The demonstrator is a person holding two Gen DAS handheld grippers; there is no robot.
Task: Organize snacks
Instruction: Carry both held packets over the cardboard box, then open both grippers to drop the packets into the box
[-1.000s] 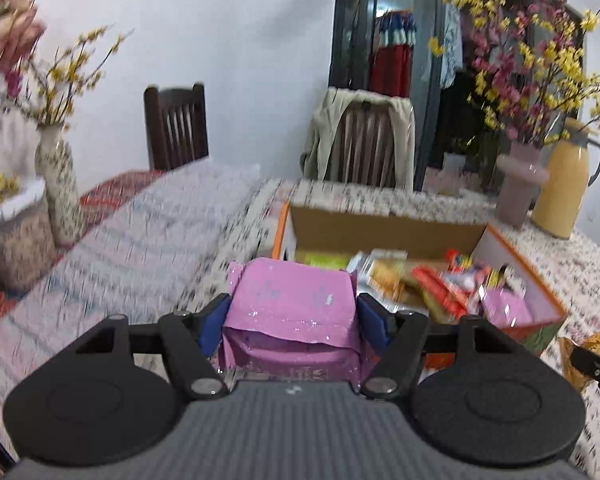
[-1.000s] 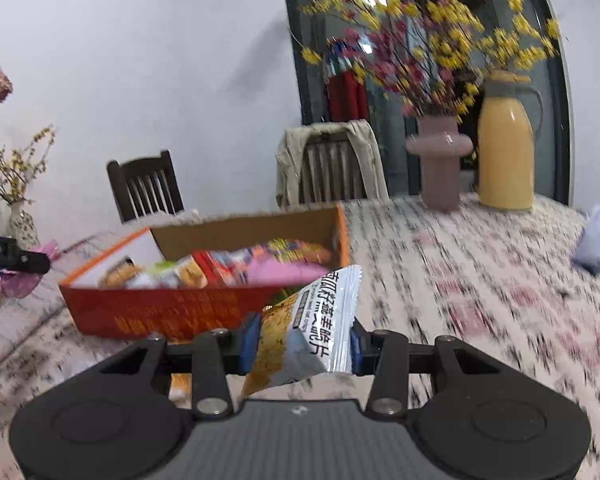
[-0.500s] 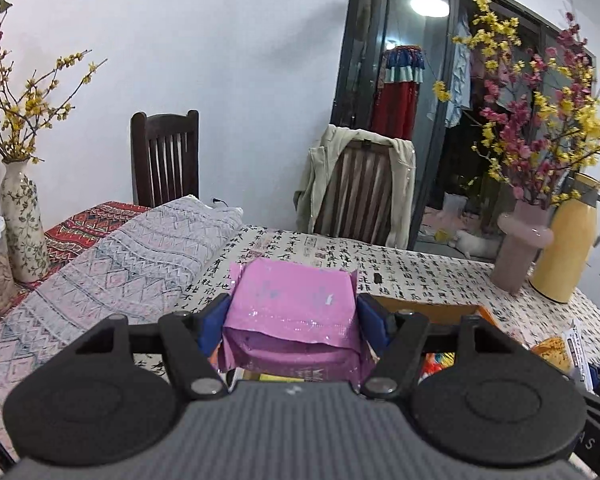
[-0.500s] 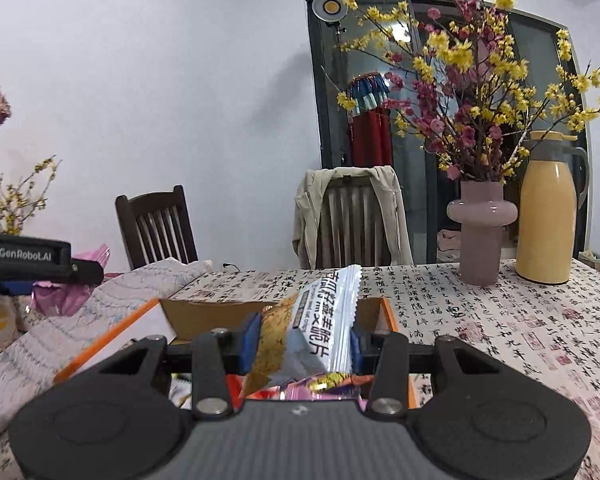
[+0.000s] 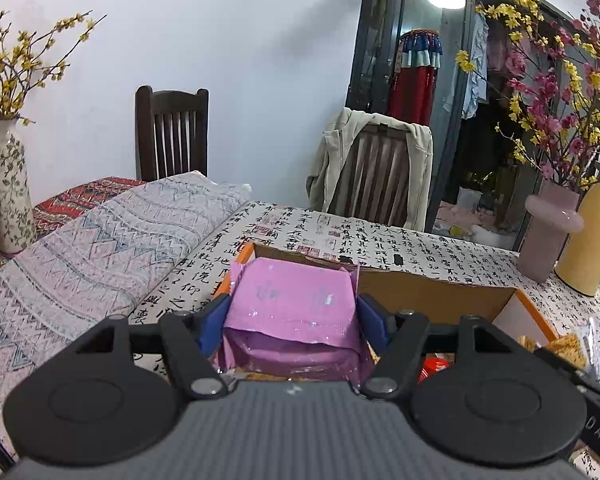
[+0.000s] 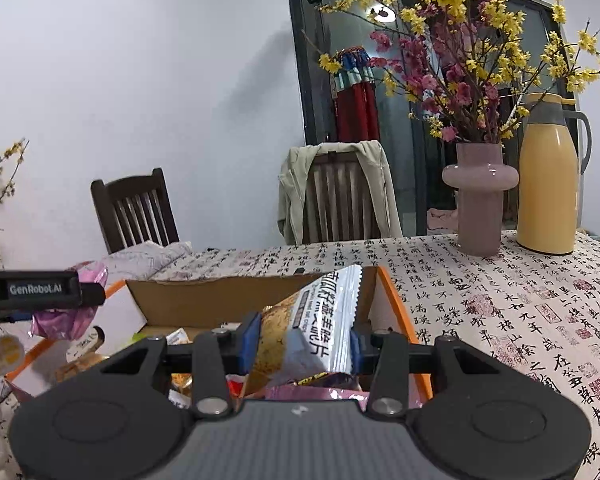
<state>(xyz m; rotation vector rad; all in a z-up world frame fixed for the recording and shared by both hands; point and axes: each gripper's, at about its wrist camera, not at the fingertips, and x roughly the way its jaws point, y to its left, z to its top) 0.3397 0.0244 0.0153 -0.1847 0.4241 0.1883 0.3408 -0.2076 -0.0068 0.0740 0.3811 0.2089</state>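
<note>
My left gripper [image 5: 293,320] is shut on a pink snack packet [image 5: 294,312] and holds it above the left end of an orange cardboard box [image 5: 432,294]. My right gripper [image 6: 300,340] is shut on a white and yellow snack packet [image 6: 312,332] and holds it above the right part of the same box [image 6: 396,312]. Several snack packets [image 6: 180,336] lie inside the box. The left gripper with its pink packet [image 6: 66,320] shows at the left of the right wrist view. The right packet [image 5: 568,350] shows at the right edge of the left wrist view.
A pink vase with flowering branches [image 6: 480,200] and a yellow thermos [image 6: 548,176] stand at the table's far right. A patterned vase [image 5: 8,184] stands at the left on a folded cloth [image 5: 100,248]. Two chairs [image 5: 172,132] stand behind the table.
Both grippers have moved forward over the box with their packets still held. The box, seen ahead a second ago, now lies right below both grippers.
</note>
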